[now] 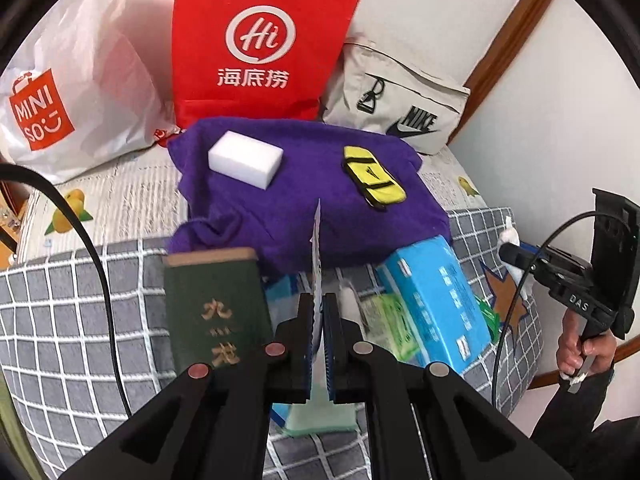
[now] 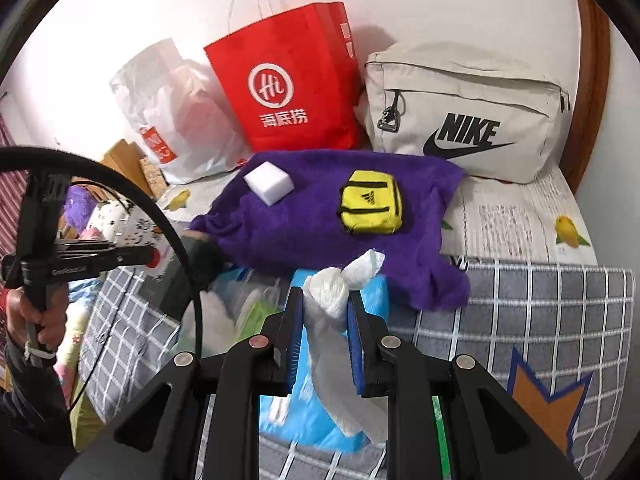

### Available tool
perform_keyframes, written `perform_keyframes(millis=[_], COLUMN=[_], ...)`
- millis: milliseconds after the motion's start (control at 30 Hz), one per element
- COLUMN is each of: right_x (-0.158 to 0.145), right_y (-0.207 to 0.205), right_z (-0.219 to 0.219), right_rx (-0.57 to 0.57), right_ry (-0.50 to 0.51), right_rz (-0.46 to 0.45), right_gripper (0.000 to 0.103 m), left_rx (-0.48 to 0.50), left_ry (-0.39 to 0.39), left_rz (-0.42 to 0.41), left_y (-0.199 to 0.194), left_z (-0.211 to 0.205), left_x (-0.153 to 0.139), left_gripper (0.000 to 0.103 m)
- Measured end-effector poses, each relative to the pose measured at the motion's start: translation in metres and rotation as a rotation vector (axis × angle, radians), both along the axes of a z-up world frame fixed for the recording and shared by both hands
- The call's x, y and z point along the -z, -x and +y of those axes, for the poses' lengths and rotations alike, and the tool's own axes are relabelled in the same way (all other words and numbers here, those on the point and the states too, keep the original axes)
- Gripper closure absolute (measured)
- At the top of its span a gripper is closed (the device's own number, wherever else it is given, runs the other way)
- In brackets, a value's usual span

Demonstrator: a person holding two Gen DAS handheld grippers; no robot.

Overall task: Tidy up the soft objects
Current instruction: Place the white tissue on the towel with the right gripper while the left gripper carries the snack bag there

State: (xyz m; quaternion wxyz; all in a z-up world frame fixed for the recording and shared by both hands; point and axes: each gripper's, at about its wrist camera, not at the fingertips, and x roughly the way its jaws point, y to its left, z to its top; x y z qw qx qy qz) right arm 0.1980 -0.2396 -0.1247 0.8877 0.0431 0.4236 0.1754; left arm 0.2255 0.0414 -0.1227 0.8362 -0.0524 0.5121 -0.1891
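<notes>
Two pairs of fingers are each clamped on something soft: the left gripper has its fingers pressed nearly together on a thin, flat packet held edge-on and sticking up past the tips, while the right gripper pinches a knotted white tissue wad, whose loose tail hangs down between the fingers. Just beyond the left fingers, to their left, lies a dark green box with gold characters; to their right sit a light blue tissue pack and a green packet beside it, all on a grey checked blanket. Under the right fingers the same blue pack shows. Farther out past both pairs spreads a purple towel, carrying a white sponge block to the left and a small yellow pouch to the right, well apart. Beyond the towel, against the wall, stand a white Miniso bag, a red paper bag and a beige Nike bag.
</notes>
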Motion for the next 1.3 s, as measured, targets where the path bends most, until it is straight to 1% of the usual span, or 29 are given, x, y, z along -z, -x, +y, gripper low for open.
perform_keyframes(millis=[133, 200, 267, 333, 367, 567, 733, 867, 1000, 1067, 1167, 1267, 1300], right_x=[0.005, 0.007, 0.010, 0.017, 0.024, 0.055, 0.069, 0.069, 0.074, 0.080, 0.085, 0.088, 0.087], right_y=[-0.028, -0.043, -0.056, -0.073, -0.084, -0.120, -0.131, -0.141, -0.153, -0.157, -0.162, -0.163, -0.163], right_z=[0.003, 0.005, 0.007, 0.010, 0.010, 0.008, 0.008, 0.008, 0.014, 0.017, 0.016, 0.017, 0.017], right_rx=[0.018, 0.007, 0.013, 0.022, 0.033, 0.046, 0.034, 0.018, 0.003, 0.003, -0.007, -0.017, -0.021], right_ry=[0.025, 0.013, 0.024, 0.058, 0.068, 0.090, 0.089, 0.092, 0.100, 0.121, 0.101, 0.102, 0.099], right_rz=[0.024, 0.029, 0.037, 0.047, 0.069, 0.153, 0.187, 0.162, 0.142, 0.144, 0.149, 0.156, 0.154], right_gripper=[0.082, 0.082, 0.082, 0.082, 0.082, 0.082, 0.082, 0.082, 0.082, 0.082, 0.081, 0.080, 0.078], left_rx=[-0.017, -0.022, -0.021, -0.018, -0.021, -0.013, -0.002, 0.014, 0.015, 0.016, 0.021, 0.024, 0.027], left_ry=[-0.001, -0.010, -0.014, -0.014, -0.016, -0.008, -0.001, -0.008, 0.000, -0.002, -0.002, -0.004, -0.006], left_rz=[0.006, 0.008, 0.003, 0.003, 0.006, 0.026, 0.051, 0.054, 0.067, 0.072, 0.078, 0.092, 0.098], left_y=[-0.016, -0.023, -0.030, -0.037, -0.043, -0.066, -0.085, -0.096, -0.103, -0.105, -0.107, -0.110, -0.111], left_z=[0.008, 0.010, 0.011, 0.013, 0.013, 0.012, 0.009, 0.005, 0.003, 0.002, 0.002, 0.002, 0.002], left_x=[0.001, 0.002, 0.001, 0.002, 0.003, 0.012, 0.022, 0.028, 0.034, 0.037, 0.041, 0.048, 0.050], left_gripper=[0.098, 0.098, 0.098, 0.098, 0.098, 0.098, 0.098, 0.098, 0.098, 0.098, 0.098, 0.098, 0.098])
